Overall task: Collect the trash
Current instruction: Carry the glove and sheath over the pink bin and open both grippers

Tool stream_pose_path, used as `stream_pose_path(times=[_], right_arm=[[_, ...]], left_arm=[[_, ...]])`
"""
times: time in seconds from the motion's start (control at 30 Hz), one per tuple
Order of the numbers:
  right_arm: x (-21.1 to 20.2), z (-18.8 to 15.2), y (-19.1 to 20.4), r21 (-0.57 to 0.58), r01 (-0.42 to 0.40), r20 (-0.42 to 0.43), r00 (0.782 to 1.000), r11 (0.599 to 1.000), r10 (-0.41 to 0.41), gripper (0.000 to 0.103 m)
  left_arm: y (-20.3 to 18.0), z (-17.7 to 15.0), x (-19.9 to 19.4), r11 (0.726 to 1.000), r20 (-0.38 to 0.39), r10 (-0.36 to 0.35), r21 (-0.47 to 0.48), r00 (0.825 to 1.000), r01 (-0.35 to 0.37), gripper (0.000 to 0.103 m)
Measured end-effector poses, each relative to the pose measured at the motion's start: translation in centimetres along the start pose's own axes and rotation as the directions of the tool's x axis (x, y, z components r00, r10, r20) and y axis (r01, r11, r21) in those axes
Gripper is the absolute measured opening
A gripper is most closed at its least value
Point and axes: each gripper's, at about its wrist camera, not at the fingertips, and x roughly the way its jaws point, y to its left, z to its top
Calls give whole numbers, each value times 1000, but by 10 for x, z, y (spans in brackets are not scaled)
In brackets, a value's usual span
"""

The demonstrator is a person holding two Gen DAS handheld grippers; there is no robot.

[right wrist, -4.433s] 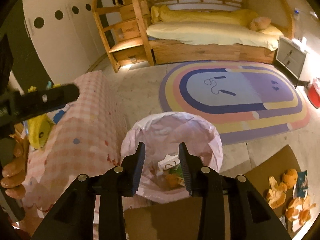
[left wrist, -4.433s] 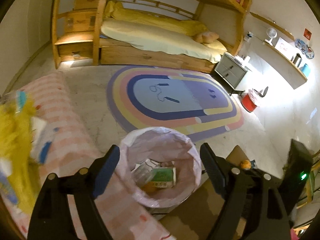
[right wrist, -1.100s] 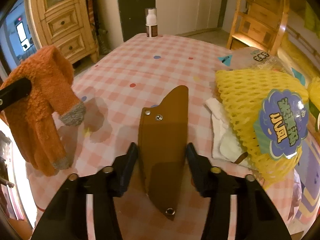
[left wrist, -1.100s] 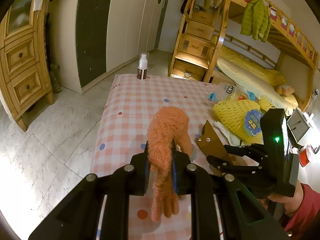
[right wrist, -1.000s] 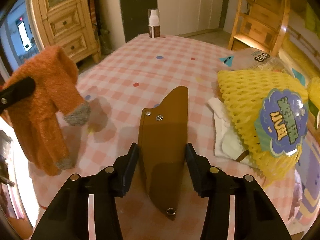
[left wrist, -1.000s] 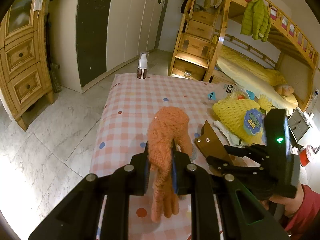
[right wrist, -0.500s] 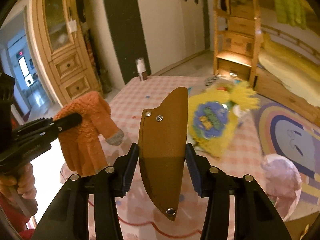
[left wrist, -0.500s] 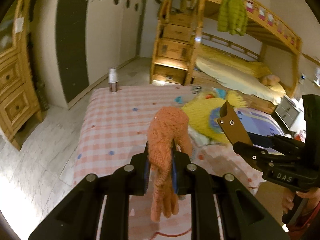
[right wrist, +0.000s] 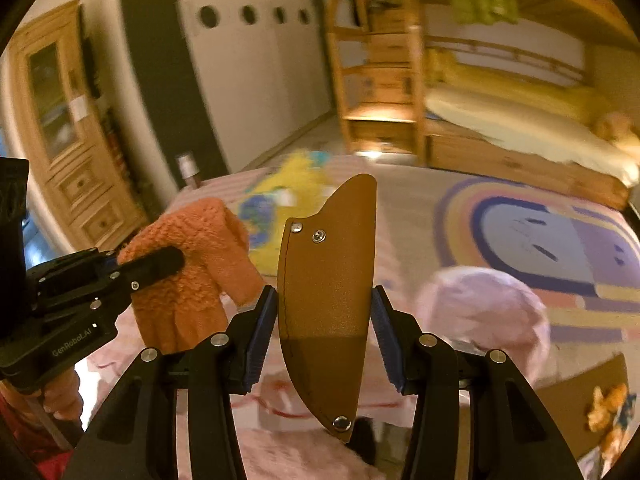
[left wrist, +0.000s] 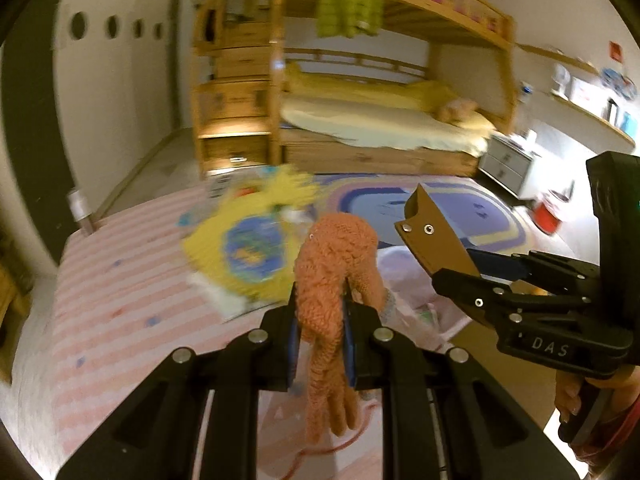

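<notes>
Left gripper (left wrist: pixel 320 342) jaws clamp orange glove (left wrist: pixel 334 264) — right gripper (right wrist: pixel 324 334) jaws clamp brown sheath (right wrist: pixel 326 280).

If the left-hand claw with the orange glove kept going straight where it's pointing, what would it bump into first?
Probably the pink-lined bin, just past the left gripper and its orange glove. Blur makes depth uncertain; the checked table edge could come first.

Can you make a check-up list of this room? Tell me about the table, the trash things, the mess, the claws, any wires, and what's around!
Surface: pink checked tablecloth on the table.
Job's things: fuzzy orange knitted glove and brown leather sheath with rivets, both held up; pink-lined trash bin beyond the table.
Clutter: yellow foam net with blue label, small bottle.
Grippers: left claw shut on the glove; right claw shut on the sheath.
Cables: nothing seen.
Surroundings: wooden bunk bed, rainbow rug.
</notes>
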Motion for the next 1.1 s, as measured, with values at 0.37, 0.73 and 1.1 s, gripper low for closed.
stream_pose_path(times=[0.37, 0.73, 1.1], right_arm=[[-2, -13, -116, 183, 181, -14, 983, 966, -181, 49], [35, -10, -174, 267, 194, -34, 981, 944, -192, 51], [23, -20, -195, 363, 200, -42, 979, 910, -199, 65]], left_arm=[[-84, 36, 98, 986, -68, -117, 116, 991, 124, 16], [-108, 64, 167, 981, -131, -159, 91, 979, 172, 27], [-84, 66, 159, 993, -113, -114, 9, 987, 116, 65]])
